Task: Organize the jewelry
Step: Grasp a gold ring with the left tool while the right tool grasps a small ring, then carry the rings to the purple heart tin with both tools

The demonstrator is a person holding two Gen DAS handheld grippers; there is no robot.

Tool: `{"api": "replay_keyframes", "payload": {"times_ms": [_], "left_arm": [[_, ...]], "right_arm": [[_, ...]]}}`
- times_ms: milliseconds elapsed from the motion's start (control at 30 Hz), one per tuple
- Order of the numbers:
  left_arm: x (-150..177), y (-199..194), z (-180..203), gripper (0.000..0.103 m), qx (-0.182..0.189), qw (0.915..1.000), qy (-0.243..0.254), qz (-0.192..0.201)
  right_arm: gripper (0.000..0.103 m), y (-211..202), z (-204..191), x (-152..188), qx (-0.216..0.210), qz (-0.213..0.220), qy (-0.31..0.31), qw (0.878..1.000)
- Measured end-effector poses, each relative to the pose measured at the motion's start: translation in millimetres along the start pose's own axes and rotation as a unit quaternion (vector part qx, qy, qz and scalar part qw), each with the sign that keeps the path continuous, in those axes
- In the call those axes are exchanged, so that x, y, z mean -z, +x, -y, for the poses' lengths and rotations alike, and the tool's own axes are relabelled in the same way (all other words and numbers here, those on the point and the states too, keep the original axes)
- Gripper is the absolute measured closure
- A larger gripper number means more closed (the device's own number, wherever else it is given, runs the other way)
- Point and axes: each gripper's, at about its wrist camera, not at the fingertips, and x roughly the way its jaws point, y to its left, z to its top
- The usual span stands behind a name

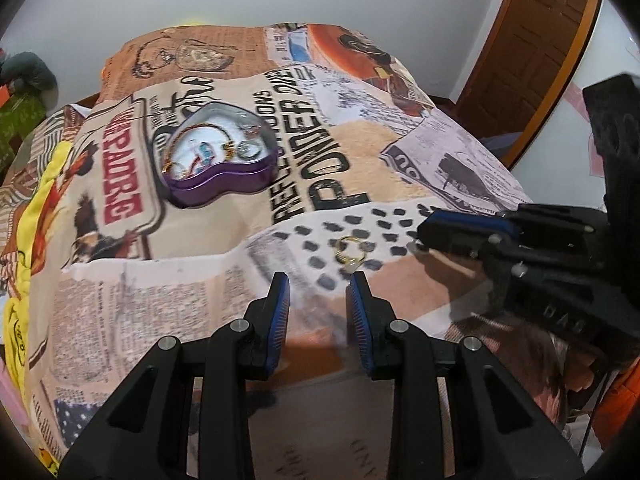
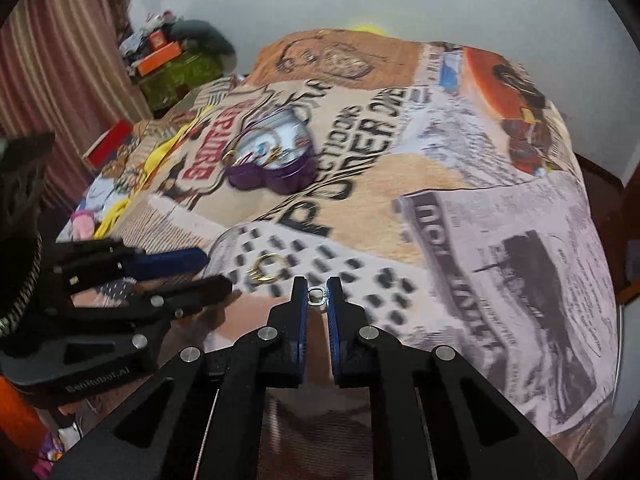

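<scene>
A purple heart-shaped tin (image 1: 218, 156) (image 2: 272, 160) lies open on the printed blanket, with several pieces of jewelry inside. A gold ring (image 1: 351, 254) (image 2: 269, 268) rests on the dotted patch of the blanket. My left gripper (image 1: 319, 284) (image 2: 218, 272) hovers just short of the ring, open, with nothing between its fingers. My right gripper (image 2: 316, 292) (image 1: 422, 238) is shut on a small silver ring (image 2: 316, 296) pinched at its tips. It sits to the right of the gold ring.
The newspaper-print blanket (image 1: 360, 152) covers the whole bed. A yellow cloth (image 1: 36, 208) and a red box (image 2: 108, 142) lie along the left side. Clutter (image 2: 176, 52) is piled by the curtain at the back left. A wooden door (image 1: 532, 40) stands at the right.
</scene>
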Motion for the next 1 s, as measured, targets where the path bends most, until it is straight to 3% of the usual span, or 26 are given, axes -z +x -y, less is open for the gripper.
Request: {"api": "replay_keyframes", "payload": {"times_ms": [433,533,1000], "left_arm": [[-12.4,21.9,18.8,0.073,-0.006,0.9999,0.013,-0.006],[-12.2,22.0,19.7,0.084,-0.016,0.9997,0.018,-0.003],[-10.3,0.0,5.4,0.086,-0.016,0.9997,-0.005,0.017]], "right_arm": [[0.095,-6.8,19.2,1.3,-0.001,0.014,0.016,1.000],[0.095,-7.5,20.6,0.7,-0.001,0.016,0.016,1.000],[0.095,-25.6,9.6,-14.4,0.002,0.042,0.011,0.999]]}}
